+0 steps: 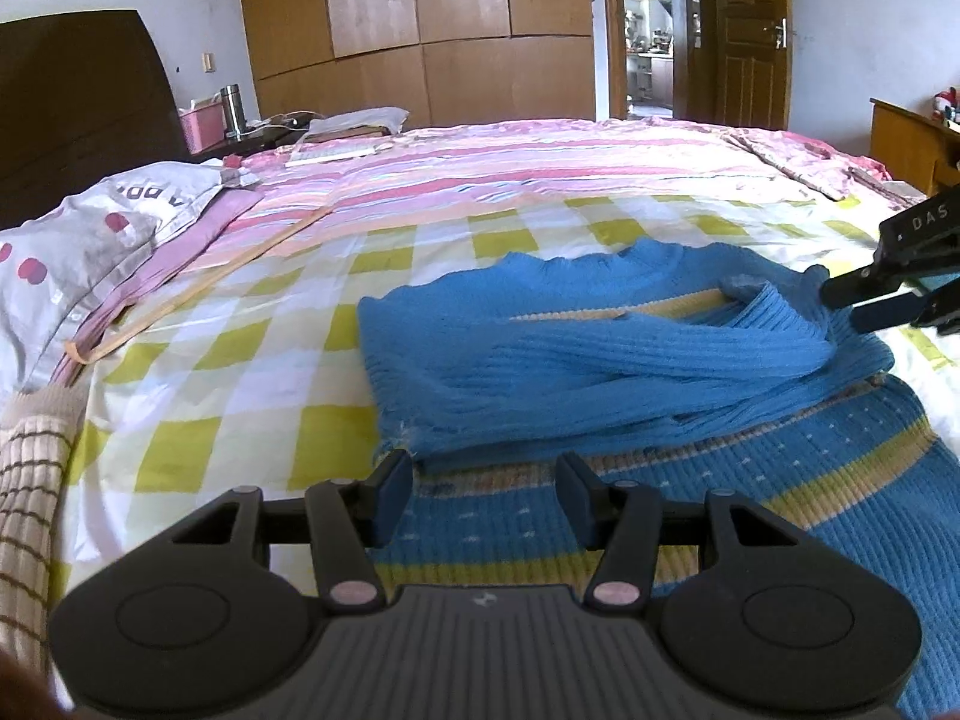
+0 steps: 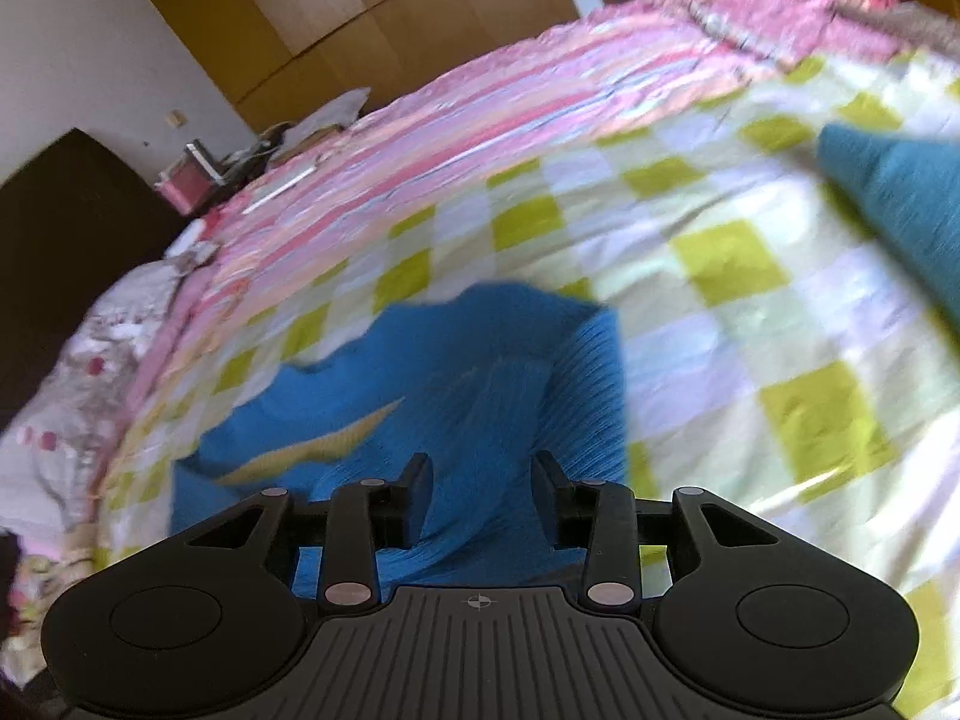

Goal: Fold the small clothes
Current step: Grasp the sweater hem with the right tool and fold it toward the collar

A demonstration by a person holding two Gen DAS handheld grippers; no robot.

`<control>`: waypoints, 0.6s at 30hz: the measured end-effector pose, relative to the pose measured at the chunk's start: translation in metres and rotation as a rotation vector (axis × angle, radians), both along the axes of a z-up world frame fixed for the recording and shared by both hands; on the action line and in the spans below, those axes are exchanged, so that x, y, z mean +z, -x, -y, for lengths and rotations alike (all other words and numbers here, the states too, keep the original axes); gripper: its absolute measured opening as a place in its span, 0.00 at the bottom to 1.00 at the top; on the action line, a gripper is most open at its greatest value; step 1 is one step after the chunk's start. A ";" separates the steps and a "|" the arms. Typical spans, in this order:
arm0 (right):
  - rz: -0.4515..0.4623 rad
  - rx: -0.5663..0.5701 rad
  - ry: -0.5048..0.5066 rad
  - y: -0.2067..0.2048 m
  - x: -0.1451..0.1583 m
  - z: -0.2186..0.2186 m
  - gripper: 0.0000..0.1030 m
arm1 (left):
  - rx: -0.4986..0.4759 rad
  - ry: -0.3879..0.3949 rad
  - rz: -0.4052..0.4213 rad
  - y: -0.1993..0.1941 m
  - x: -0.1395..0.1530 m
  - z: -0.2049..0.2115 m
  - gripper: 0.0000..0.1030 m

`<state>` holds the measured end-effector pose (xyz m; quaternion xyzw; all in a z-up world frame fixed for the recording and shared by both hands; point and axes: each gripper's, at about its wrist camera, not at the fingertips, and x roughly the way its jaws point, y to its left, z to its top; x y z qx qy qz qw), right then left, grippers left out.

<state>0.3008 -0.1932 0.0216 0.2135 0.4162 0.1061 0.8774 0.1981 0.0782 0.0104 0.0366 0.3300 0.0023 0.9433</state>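
Note:
A blue knit sweater [image 1: 600, 360] with yellow and cream stripes lies on the checked bedsheet [image 1: 240, 360], its sleeves folded across the body. My left gripper [image 1: 486, 498] is open and empty, just above the sweater's striped lower part. My right gripper [image 1: 840, 306] shows at the right edge of the left wrist view, its fingers apart beside the sweater's folded sleeve. In the blurred right wrist view the right gripper [image 2: 483, 498] is open over the blue sweater [image 2: 420, 390], holding nothing.
A grey pillow [image 1: 90, 240] with red dots lies at the left, next to a beige striped knit garment [image 1: 30, 510]. A pink striped quilt [image 1: 480, 162] covers the far bed. A teal cloth [image 2: 900, 210] lies at the right. Wardrobe and door stand behind.

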 end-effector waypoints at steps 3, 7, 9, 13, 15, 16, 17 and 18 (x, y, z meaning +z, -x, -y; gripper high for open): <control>-0.027 0.018 0.003 -0.001 -0.007 -0.007 0.36 | 0.002 0.012 -0.004 0.000 -0.001 0.001 0.56; -0.061 -0.012 -0.028 -0.006 -0.021 -0.007 0.35 | -0.012 0.001 -0.004 0.001 -0.003 0.005 0.56; -0.060 -0.036 -0.073 -0.007 -0.024 -0.003 0.22 | -0.017 -0.003 -0.005 0.000 -0.003 0.007 0.56; -0.010 -0.081 -0.163 0.007 -0.014 0.007 0.09 | -0.017 0.011 0.007 0.002 0.000 0.006 0.56; 0.032 -0.096 -0.227 0.021 -0.002 0.010 0.08 | -0.014 0.023 0.018 0.004 0.002 0.004 0.56; 0.058 -0.098 -0.254 0.028 0.005 0.011 0.08 | -0.012 0.028 0.021 0.003 0.002 0.003 0.56; 0.085 -0.102 -0.260 0.034 0.013 0.009 0.08 | -0.010 0.032 0.024 0.003 0.002 0.002 0.56; 0.111 -0.113 -0.249 0.037 0.022 0.006 0.08 | -0.007 0.034 0.027 0.003 0.002 0.001 0.56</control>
